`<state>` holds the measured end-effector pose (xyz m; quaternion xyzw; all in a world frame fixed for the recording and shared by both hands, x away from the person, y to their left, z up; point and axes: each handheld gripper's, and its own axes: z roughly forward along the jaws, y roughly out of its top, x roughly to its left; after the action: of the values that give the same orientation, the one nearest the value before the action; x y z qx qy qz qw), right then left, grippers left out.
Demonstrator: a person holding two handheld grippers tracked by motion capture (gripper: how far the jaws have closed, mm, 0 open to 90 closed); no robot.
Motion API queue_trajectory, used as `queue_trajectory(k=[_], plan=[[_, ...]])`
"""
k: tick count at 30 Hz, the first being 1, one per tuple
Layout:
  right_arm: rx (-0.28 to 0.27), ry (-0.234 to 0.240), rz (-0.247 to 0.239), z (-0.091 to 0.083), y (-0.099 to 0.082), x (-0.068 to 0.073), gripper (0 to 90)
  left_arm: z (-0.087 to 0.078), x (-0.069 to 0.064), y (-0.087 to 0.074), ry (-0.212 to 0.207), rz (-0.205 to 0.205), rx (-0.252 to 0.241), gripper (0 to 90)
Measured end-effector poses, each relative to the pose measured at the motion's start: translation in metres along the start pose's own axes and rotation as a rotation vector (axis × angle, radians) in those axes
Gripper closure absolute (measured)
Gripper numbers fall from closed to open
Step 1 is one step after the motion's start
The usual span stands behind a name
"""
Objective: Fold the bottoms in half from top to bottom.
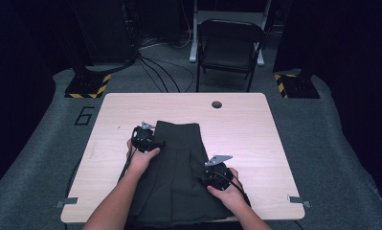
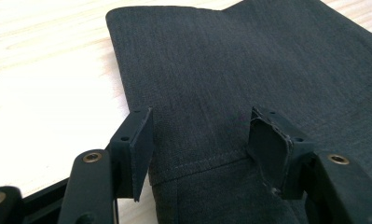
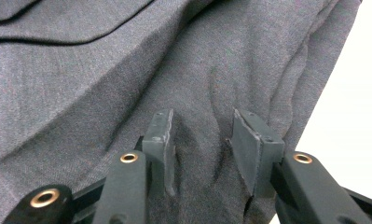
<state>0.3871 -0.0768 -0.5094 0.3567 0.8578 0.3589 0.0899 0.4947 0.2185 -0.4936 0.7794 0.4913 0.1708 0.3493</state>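
A dark grey pleated garment [image 1: 179,163] lies flat on the light wooden table [image 1: 246,129], running from the middle to the near edge. My left gripper [image 1: 159,143] is at its far left corner. In the left gripper view the left gripper [image 2: 202,116] stands open, its jaws wide apart over the stitched band of the garment [image 2: 221,70], pads clear of the cloth. My right gripper [image 1: 208,176] sits on the garment's right side, nearer the front. In the right gripper view the right gripper [image 3: 202,116] is open, with wrinkled cloth [image 3: 127,70] rising between the pads.
A round cable hole [image 1: 216,104] sits near the table's far edge. Beyond the table stands a black folding chair [image 1: 229,45]. Stand bases with yellow-black stripes [image 1: 88,85] flank it on the grey floor. Bare tabletop lies left and right of the garment.
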Motion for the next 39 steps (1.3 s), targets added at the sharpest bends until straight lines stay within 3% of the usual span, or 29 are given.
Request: queue_trajectory(k=[3,10,12,14,17,18,23,24,25,28,39], plan=[[-0.001,0.003,0.000,0.000,0.000,0.000,58.5,0.002,0.002,0.000,0.011,0.000,0.001,40.6],[-0.004,0.008,0.016,0.000,0.000,0.000,58.6,0.009,0.007,-0.002,0.024,-0.042,-0.003,37.9],[-0.004,0.009,0.015,0.000,0.000,0.000,58.7,0.009,0.009,-0.002,0.025,-0.021,0.010,36.9],[-0.006,0.008,0.014,0.000,-0.001,0.000,58.7,0.011,0.009,-0.003,0.025,-0.031,0.007,36.3],[-0.008,0.009,0.010,0.000,-0.001,-0.001,58.8,0.012,0.012,-0.003,0.008,-0.037,0.004,36.2],[-0.009,0.010,0.010,0.000,-0.001,-0.001,58.9,0.014,0.011,-0.004,0.005,-0.063,-0.007,36.2],[-0.009,0.011,0.012,0.000,-0.001,-0.002,58.9,0.014,0.013,-0.004,-0.004,-0.039,0.014,36.5],[-0.009,0.011,0.012,0.000,-0.001,-0.002,58.9,0.016,0.011,-0.004,-0.003,-0.064,0.001,36.5],[-0.010,0.011,0.012,0.000,-0.001,-0.002,58.9,0.015,0.013,-0.004,-0.010,-0.051,0.012,36.6],[-0.010,0.012,0.013,0.000,-0.001,-0.002,58.9,0.017,0.014,-0.005,-0.024,-0.099,0.003,37.2],[-0.011,0.014,0.013,0.000,-0.001,-0.002,59.0,0.021,0.017,-0.006,-0.017,-0.100,0.008,35.5]])
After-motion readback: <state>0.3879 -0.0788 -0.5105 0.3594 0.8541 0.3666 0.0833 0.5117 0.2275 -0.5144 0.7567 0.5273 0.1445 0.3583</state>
